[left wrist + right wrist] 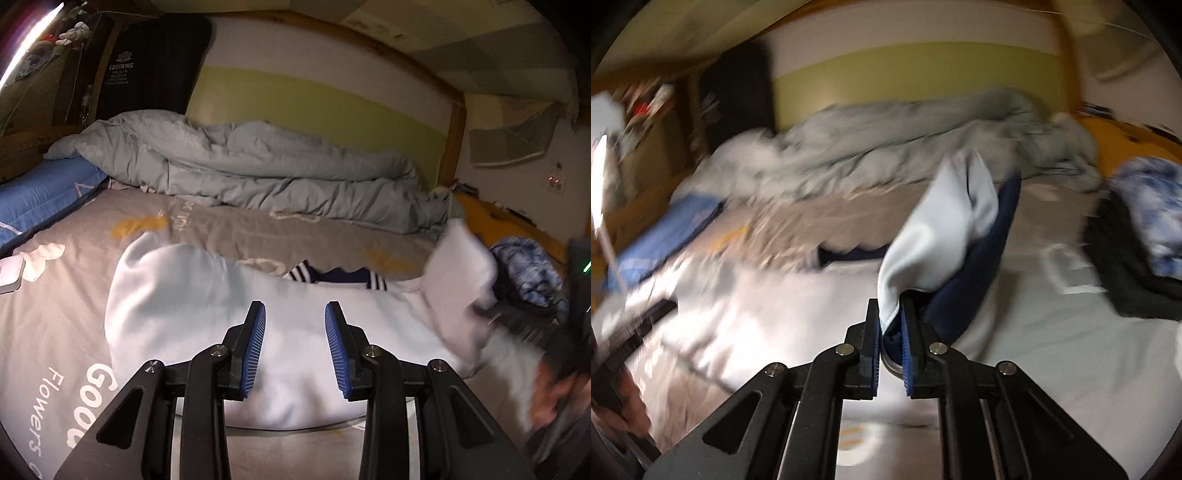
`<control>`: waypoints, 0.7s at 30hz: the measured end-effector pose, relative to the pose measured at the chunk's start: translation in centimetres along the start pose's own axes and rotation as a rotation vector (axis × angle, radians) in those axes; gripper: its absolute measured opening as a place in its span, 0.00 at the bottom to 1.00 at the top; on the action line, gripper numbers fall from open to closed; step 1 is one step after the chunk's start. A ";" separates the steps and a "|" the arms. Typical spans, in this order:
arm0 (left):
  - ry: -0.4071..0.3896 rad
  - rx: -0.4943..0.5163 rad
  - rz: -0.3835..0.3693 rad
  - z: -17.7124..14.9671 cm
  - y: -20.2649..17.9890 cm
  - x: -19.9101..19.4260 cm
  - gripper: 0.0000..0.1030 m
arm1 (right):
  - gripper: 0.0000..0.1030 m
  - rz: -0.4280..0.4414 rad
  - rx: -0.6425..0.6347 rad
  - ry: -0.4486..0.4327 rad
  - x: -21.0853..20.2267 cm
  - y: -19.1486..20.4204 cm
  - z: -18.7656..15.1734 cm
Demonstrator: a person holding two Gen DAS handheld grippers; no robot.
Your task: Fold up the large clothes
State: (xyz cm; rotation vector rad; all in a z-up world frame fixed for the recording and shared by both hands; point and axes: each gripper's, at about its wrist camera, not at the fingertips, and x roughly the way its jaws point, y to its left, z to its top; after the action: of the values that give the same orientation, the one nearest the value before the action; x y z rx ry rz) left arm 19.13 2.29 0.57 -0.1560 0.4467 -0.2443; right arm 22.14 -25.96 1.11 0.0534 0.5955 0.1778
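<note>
Left wrist view: white sweatshirt (207, 317) is lying spread on the grey printed bedsheet (51, 295), filling the centre of the view, its navy striped collar (332, 278) at 12 o'clock from the fingertips. Left gripper (295, 325) is hovering over the cloth with its jaws spread and nothing between the blue pads (255, 350). At 3 o'clock a sleeve (461, 266) is lifting, blurred. A rumpled grey duvet (258, 166) is sitting beyond it.

Right wrist view: right gripper (891, 325) is pinching the sleeve's end (934, 236), the jaws pressed nearly together on white fabric and its navy cuff (975, 280). The sleeve is standing up from the pinch toward 12 o'clock. A stack of dark and blue-patterned clothes (1137, 243) is sitting at 3 o'clock.

Handling, as a judgement: soft, limp, thick fleece-like knit, light but bulky; it is likely sagging and trailing wherever unsupported. Not fragile, and not slippery between ribbed pads. Best holds look like cuff, shoulder seam and hem corners, taken through both layers.
</note>
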 end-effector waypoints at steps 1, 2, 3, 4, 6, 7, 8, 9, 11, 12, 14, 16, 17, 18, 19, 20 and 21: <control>-0.003 0.005 -0.004 0.0 0.0 -0.2 0.35 | 0.09 0.021 -0.035 0.034 0.9 1.3 -0.7; -0.004 0.014 -0.002 0.0 0.1 -0.3 0.35 | 0.09 0.038 -0.068 0.073 1.8 2.5 -1.3; -0.005 0.018 0.004 0.0 0.1 -0.3 0.35 | 0.09 0.060 -0.102 0.124 2.9 3.6 -2.1; -0.002 0.018 0.006 -0.1 0.2 -0.2 0.35 | 0.10 0.071 -0.118 0.157 3.8 4.1 -2.9; 0.011 -0.002 0.004 -0.2 0.8 0.0 0.35 | 0.11 0.068 -0.137 0.173 4.2 4.7 -4.0; 0.014 -0.010 0.005 -0.3 1.0 0.1 0.35 | 0.17 0.069 -0.150 0.154 3.7 4.9 -4.2; 0.015 -0.017 0.010 -0.3 1.3 0.1 0.35 | 0.22 0.088 -0.151 0.142 3.2 4.8 -4.2; 0.015 -0.021 0.016 -0.2 1.5 0.2 0.35 | 0.26 0.117 -0.136 0.127 2.7 4.6 -4.0; 0.019 -0.027 0.024 -0.1 1.9 0.3 0.35 | 0.27 0.151 -0.092 0.096 1.2 4.2 -3.6; 0.022 -0.032 0.028 0.0 2.0 0.3 0.35 | 0.27 0.167 -0.073 0.084 0.6 3.9 -3.4; 0.020 -0.035 0.040 0.2 2.2 0.0 0.35 | 0.27 0.217 -0.037 0.044 -0.8 3.5 -2.5; 0.009 -0.025 0.062 0.5 2.4 -0.6 0.35 | 0.27 0.229 -0.028 -0.019 -2.2 3.4 -1.6; 0.002 -0.023 0.072 0.7 2.5 -0.9 0.35 | 0.27 0.221 -0.024 -0.059 -3.0 3.2 -1.4; -0.005 -0.026 0.078 0.9 2.7 -1.2 0.35 | 0.27 0.204 -0.012 -0.095 -3.5 2.9 -1.0; -0.008 -0.030 0.081 1.1 2.9 -1.4 0.40 | 0.28 0.170 0.013 -0.120 -3.7 2.2 -0.7; -0.009 -0.042 0.091 1.3 3.3 -1.6 0.53 | 0.29 0.135 0.039 -0.122 -3.4 1.7 -0.3; -0.009 -0.053 0.100 1.4 3.7 -1.8 0.58 | 0.31 0.106 0.070 -0.102 -2.6 1.0 -0.1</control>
State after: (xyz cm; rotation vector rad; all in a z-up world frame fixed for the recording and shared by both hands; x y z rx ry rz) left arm 18.97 6.45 1.79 -0.1859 0.4514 -0.1337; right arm 19.86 -25.40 2.59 0.1606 0.4974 0.2553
